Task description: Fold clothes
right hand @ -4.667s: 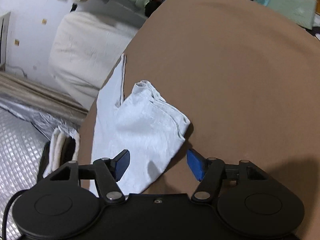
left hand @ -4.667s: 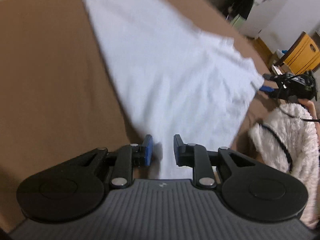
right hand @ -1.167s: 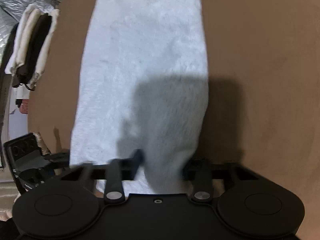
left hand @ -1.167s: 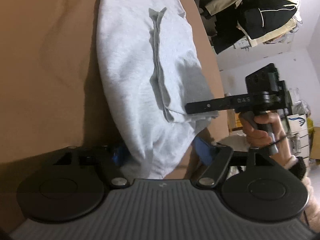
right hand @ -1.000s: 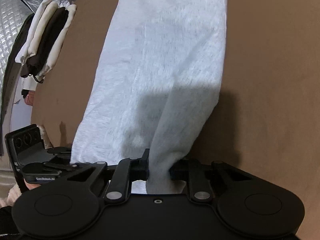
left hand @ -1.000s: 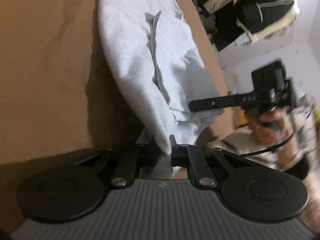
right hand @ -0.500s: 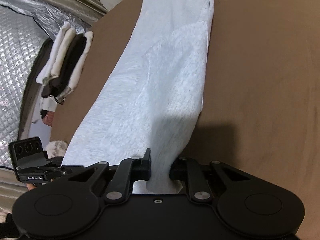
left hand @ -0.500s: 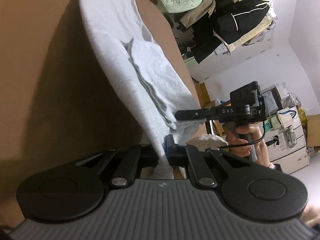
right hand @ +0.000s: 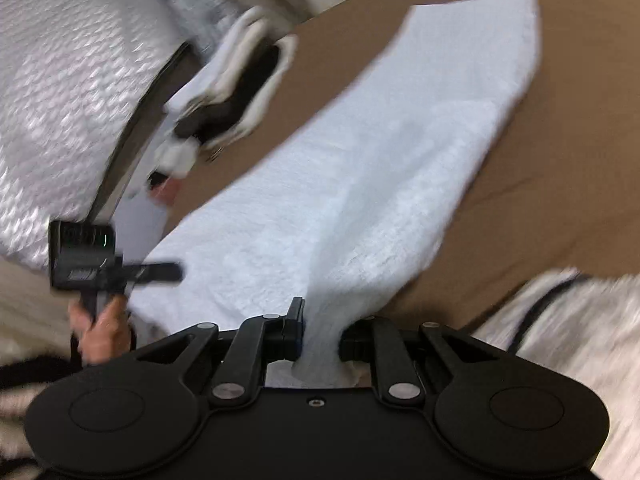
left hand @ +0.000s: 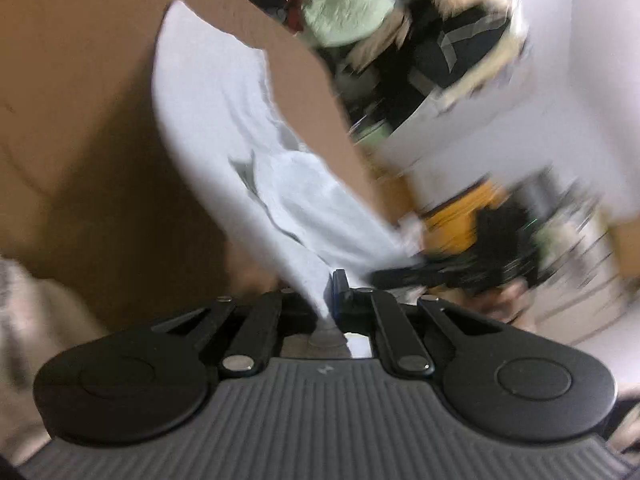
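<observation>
Both the left black two-finger gripper and the right one clamp the near end of the pale grey knitted garment, lifted off the brown table's near edge, where uneven pulling could skew the fold.

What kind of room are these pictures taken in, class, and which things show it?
Probably a lived-in bedroom or laundry corner: a pale garment lies on a brown surface, heaped clothes crowd the background, and folded textiles sit nearby.
</observation>
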Demonstrator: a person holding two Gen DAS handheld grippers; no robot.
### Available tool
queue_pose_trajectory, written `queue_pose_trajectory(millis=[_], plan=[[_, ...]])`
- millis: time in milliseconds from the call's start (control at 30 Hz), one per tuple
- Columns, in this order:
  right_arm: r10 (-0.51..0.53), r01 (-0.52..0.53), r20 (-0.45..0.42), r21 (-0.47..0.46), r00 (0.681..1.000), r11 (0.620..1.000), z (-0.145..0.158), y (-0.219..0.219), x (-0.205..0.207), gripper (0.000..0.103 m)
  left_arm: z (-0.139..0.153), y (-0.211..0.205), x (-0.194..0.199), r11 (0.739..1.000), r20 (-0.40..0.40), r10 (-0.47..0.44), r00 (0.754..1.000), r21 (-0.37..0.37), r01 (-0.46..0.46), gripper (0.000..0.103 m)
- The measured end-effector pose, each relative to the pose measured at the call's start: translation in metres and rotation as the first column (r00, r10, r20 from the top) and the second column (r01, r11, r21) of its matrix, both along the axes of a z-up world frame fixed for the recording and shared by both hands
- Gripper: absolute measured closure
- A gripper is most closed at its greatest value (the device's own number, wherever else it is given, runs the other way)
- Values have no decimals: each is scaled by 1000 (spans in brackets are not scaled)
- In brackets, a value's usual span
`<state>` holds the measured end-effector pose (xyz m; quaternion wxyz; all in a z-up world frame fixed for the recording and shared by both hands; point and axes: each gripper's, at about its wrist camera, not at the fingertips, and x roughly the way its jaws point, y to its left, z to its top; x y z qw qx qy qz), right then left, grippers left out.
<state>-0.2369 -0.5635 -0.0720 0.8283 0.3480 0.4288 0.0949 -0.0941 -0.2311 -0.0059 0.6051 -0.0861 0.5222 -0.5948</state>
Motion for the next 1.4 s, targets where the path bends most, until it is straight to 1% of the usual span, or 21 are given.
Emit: queue_pose_trajectory(millis=[33,67,133,167,300,367,433,500,633,667,767,800,833,867,900,967,1033,1167,1233,1300,1400], plan=[[25,-26,-9,-30,1000,999,3,11,-6,85,-1,3,-3,998,8,-3,1000,69,2,98],[25,-26,-23,-47,999,999,3,17,-11,85,-4,4,-4,995,-6,-4,1000,98,4,98],[15,-21,-86,-74,996,997,-8,28,-16,85,-9,5,-2,996,-45,0,999,94,4,98],[16,-22,-98,-63,995,998,-12,31,-15,85,-11,4,0,997,-60,3,998,83,2,98],[-4,2,-107,-15,994,1000,-18,27,-3,85,-11,-14,19,998,-25,13,1000,64,-11,98],[-27,27,-111,3,993,1000,-16,13,9,85,-13,-29,39,999,-33,33,999,42,-32,98],[-45,48,-114,21,992,999,-16,-4,23,85,-17,-52,56,998,-18,51,999,36,-50,98],[-75,83,-123,54,989,995,-22,-26,42,85,-20,-77,71,997,16,59,998,44,-60,98],[-159,178,-138,135,978,975,-38,-73,80,85,-23,-133,113,995,23,89,996,38,-90,98],[-186,207,-140,159,972,965,-43,-86,90,85,-23,-146,126,995,26,94,995,33,-95,98],[-265,295,-152,229,952,928,-58,-125,118,85,-34,-184,162,991,83,129,988,35,-133,98],[-291,323,-157,252,944,912,-63,-138,128,85,-45,-195,176,987,89,157,984,22,-160,98],[-345,381,-168,295,924,876,-73,-154,136,85,-60,-209,188,983,45,184,982,15,-184,98],[-396,437,-187,337,899,834,-88,-170,145,85,-78,-220,201,978,-17,206,978,34,-205,98],[-417,470,-220,344,882,813,-102,-178,155,85,-96,-232,212,972,-68,228,971,70,-223,98],[-454,533,-287,348,844,771,-130,-193,174,85,-110,-249,223,971,-55,230,972,79,-225,98],[-460,540,-286,375,841,754,-133,-203,180,85,-111,-263,230,975,-29,213,977,67,-211,98],[-471,548,-280,428,836,719,-139,-221,191,85,-94,-289,259,982,-47,191,980,17,-191,98],[-476,551,-278,454,834,700,-141,-231,196,85,-84,-310,273,982,-41,187,981,7,-187,98],[-482,553,-275,480,832,681,-144,-240,202,85,-79,-331,283,986,-18,168,986,22,-167,98],[-467,520,-232,315,853,794,-136,-241,226,81,-100,-365,297,970,-1,192,981,154,-190,96]])
